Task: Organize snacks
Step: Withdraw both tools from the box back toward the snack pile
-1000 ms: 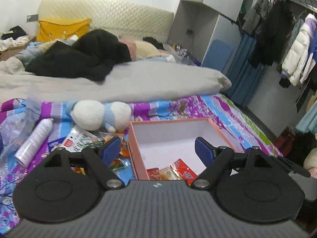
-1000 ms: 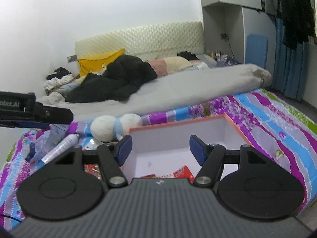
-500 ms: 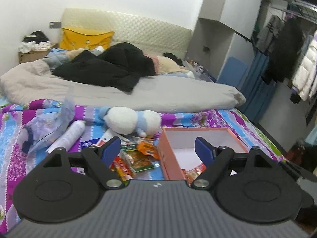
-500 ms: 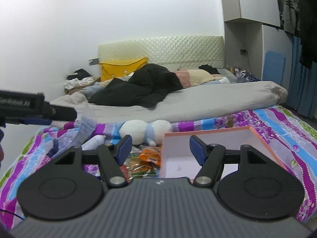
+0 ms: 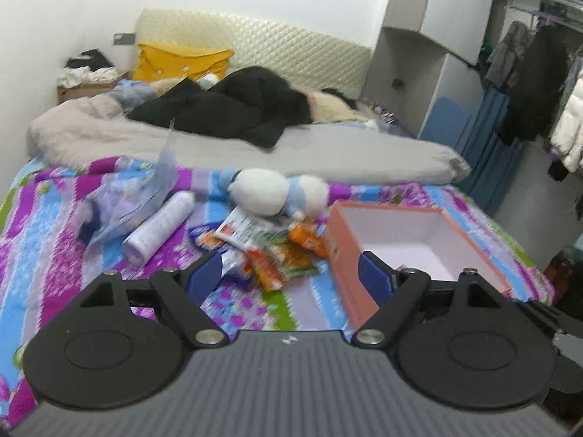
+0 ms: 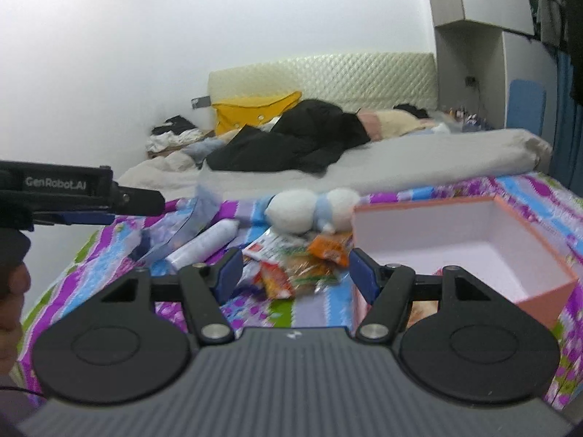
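Observation:
A heap of snack packets (image 5: 277, 255) (image 6: 298, 262) in orange, red and green lies on the striped bedspread, just left of an open salmon-pink box (image 5: 397, 225) (image 6: 466, 233) with a white inside. Some packets show at the box's near corner (image 6: 422, 309). My left gripper (image 5: 289, 278) is open and empty, hovering above the near edge of the heap. My right gripper (image 6: 295, 271) is open too, nothing between its blue pads, framing the same heap. The left gripper's body (image 6: 73, 196) shows at the left edge of the right wrist view.
A white and blue plush toy (image 5: 277, 193) lies behind the heap. A white spray can (image 5: 160, 229) and a crumpled clear plastic bag (image 5: 127, 200) lie to the left. Grey duvet and black clothing (image 5: 233, 109) cover the bed's far half. Hanging coats (image 5: 539, 83) stand at right.
Both grippers have swung left, away from over the pink box and toward the snack heap, which now sits between their fingers. Their openings are unchanged.

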`<act>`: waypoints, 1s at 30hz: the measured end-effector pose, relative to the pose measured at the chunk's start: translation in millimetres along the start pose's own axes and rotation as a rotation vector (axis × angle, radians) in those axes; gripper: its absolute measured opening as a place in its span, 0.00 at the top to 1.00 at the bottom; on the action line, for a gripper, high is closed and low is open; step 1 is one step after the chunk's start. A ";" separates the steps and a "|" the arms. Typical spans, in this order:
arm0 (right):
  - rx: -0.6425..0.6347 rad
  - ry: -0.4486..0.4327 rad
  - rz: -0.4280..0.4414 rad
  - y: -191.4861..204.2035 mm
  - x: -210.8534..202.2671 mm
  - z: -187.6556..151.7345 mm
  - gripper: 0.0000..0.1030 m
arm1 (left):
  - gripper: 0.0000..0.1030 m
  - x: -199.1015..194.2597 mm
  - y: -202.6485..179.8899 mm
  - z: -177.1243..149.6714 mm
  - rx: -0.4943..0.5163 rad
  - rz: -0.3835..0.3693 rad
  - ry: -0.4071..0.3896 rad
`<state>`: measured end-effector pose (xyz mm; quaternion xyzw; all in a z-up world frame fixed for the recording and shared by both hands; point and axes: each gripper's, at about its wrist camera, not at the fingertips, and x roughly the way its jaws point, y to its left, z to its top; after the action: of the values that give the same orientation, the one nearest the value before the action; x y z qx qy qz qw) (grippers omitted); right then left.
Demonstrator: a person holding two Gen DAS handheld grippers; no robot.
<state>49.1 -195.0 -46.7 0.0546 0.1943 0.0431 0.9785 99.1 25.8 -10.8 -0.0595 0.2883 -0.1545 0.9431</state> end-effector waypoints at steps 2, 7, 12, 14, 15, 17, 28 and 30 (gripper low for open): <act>-0.004 0.005 0.008 5.4 -4.2 -6.3 0.35 | 0.17 -4.6 4.4 -10.5 0.002 0.020 0.002; -0.024 0.010 -0.010 14.1 -8.7 -20.6 0.35 | 0.17 -13.1 17.1 -34.5 -0.030 0.028 0.012; -0.051 0.025 -0.026 21.2 -6.1 -32.6 0.35 | 0.17 -7.5 28.8 -54.1 -0.053 0.030 0.044; -0.042 0.030 -0.027 21.7 -2.6 -35.2 0.35 | 0.17 -3.2 33.5 -58.9 -0.059 0.025 0.056; -0.040 0.029 -0.030 22.2 -0.6 -36.3 0.35 | 0.17 -0.9 36.2 -60.8 -0.061 0.023 0.059; -0.044 0.028 -0.038 23.6 4.4 -39.2 0.35 | 0.17 5.3 41.7 -62.1 -0.065 0.028 0.069; -0.049 0.052 -0.042 32.1 44.1 -49.0 0.35 | 0.17 55.8 74.3 -66.2 -0.107 0.039 0.121; -0.066 0.056 -0.048 34.4 56.2 -48.8 0.35 | 0.17 67.8 79.7 -64.6 -0.113 0.041 0.119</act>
<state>79.8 -150.5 -108.4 0.0164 0.2214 0.0275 0.9747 136.5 77.5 -115.9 -0.0975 0.3532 -0.1217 0.9225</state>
